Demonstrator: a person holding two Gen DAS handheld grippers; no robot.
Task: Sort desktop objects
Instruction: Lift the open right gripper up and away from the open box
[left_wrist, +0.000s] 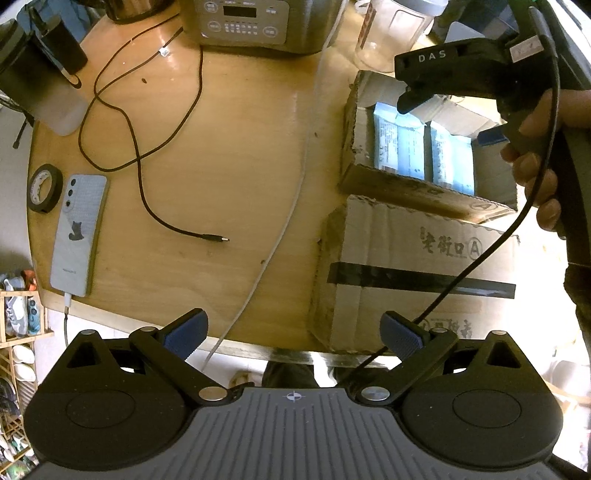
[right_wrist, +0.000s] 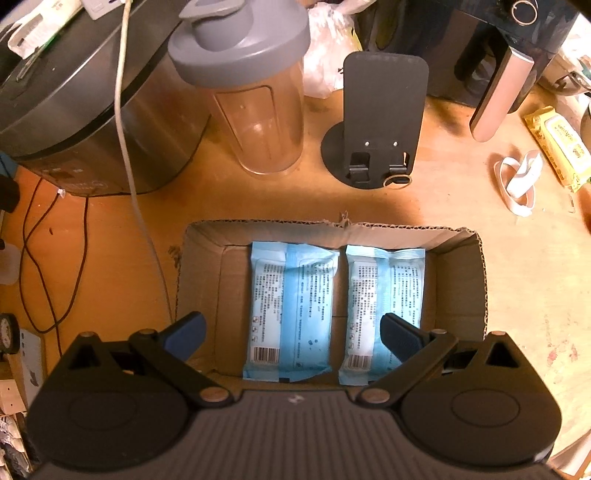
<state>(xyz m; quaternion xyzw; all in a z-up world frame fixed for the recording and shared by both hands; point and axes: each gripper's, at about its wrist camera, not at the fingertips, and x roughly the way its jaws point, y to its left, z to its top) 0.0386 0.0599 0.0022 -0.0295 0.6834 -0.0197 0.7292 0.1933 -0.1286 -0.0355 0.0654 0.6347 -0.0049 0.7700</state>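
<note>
Cardboard box (right_wrist: 463, 280), open-topped, on wooden tabletop (right_wrist: 524, 280); two blue packets (right_wrist: 291, 310) lie flat inside it, side by side, apart. Right gripper (right_wrist: 293, 334) hovers over box, fingers (right_wrist: 186, 334) spread wide, holding nothing. Left gripper (left_wrist: 293, 334) at tabletop edge left of box, fingers (left_wrist: 188, 332) likewise spread and empty. Beyond box: shaker bottle (right_wrist: 255, 96), black phone stand (right_wrist: 380, 118). Well left of box: phone (left_wrist: 79, 232) face down, tape roll (left_wrist: 44, 188) just beside it, black cable (left_wrist: 147, 147) loose between phone and box.
</note>
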